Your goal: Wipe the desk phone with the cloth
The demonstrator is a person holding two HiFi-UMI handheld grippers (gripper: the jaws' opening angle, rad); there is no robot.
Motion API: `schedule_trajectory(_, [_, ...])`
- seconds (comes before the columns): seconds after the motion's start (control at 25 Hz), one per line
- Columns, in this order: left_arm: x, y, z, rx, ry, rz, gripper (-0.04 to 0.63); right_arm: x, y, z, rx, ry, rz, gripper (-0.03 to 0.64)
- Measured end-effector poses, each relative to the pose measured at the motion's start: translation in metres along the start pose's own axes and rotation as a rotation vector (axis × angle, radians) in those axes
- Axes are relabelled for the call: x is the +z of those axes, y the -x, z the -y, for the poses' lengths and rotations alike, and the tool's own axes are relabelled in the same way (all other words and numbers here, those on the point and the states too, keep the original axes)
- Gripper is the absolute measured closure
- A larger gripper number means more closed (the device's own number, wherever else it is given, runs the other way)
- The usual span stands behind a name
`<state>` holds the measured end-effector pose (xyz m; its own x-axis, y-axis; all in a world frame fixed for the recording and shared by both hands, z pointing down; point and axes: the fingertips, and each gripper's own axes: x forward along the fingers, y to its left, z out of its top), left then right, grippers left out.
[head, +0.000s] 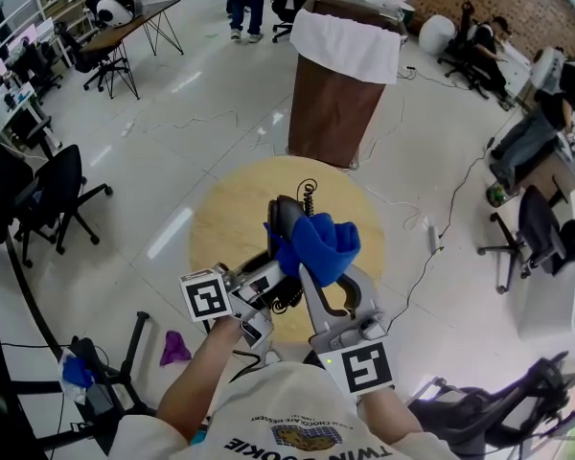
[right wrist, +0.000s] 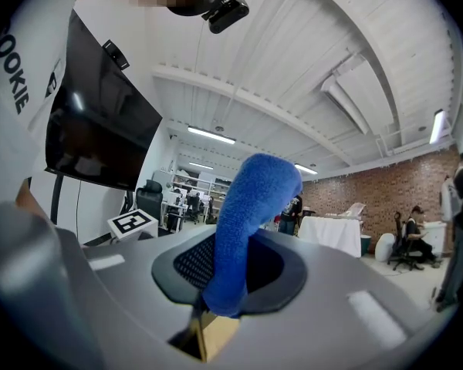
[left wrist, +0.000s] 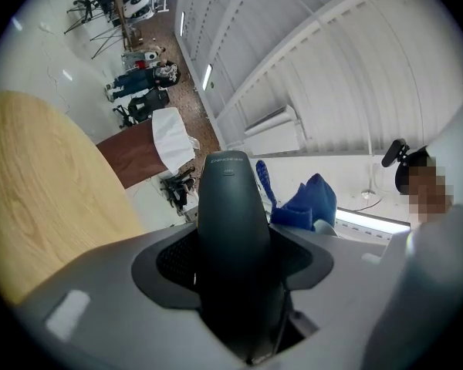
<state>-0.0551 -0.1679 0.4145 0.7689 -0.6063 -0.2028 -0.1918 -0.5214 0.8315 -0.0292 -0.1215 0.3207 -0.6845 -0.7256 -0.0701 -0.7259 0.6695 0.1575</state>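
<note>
Above the round wooden table, my left gripper is shut on the dark phone handset. The handset stands up between the jaws in the left gripper view, and its coiled cord hangs by it. My right gripper is shut on the blue cloth, which bunches against the handset's right side. In the right gripper view the cloth rises from between the jaws as a thick fold. The blue cloth also shows behind the handset. I cannot see the phone's base.
A brown-draped stand with a white cover is just beyond the table. Office chairs stand at the left and right. Cables trail over the glossy floor, and a purple rag lies near my feet.
</note>
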Motion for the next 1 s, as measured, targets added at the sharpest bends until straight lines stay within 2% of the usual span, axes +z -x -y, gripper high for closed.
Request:
schedule_trajectory(0.4, [0.017, -0.005, 0.007, -0.027, -0.01, 0.028, 0.334, -0.018, 0.029, -0.033, 0.034, -0.057, -0.044, 0.551])
schedule_trajectory(0.6, [0.013, -0.005, 0.004, -0.024, 0.026, 0.031, 0.334, -0.026, 0.036, -0.04, 0.047, -0.06, -0.067, 0.551])
schedule_trajectory(0.84, [0.023, -0.001, 0.007, -0.06, 0.043, 0.038, 0.334, -0.016, 0.05, -0.02, -0.04, -0.087, -0.039, 0.551])
schedule_trajectory(1.0, [0.032, 0.004, 0.011, -0.076, 0.046, 0.063, 0.334, -0.032, 0.057, -0.006, -0.066, -0.084, -0.071, 0.551])
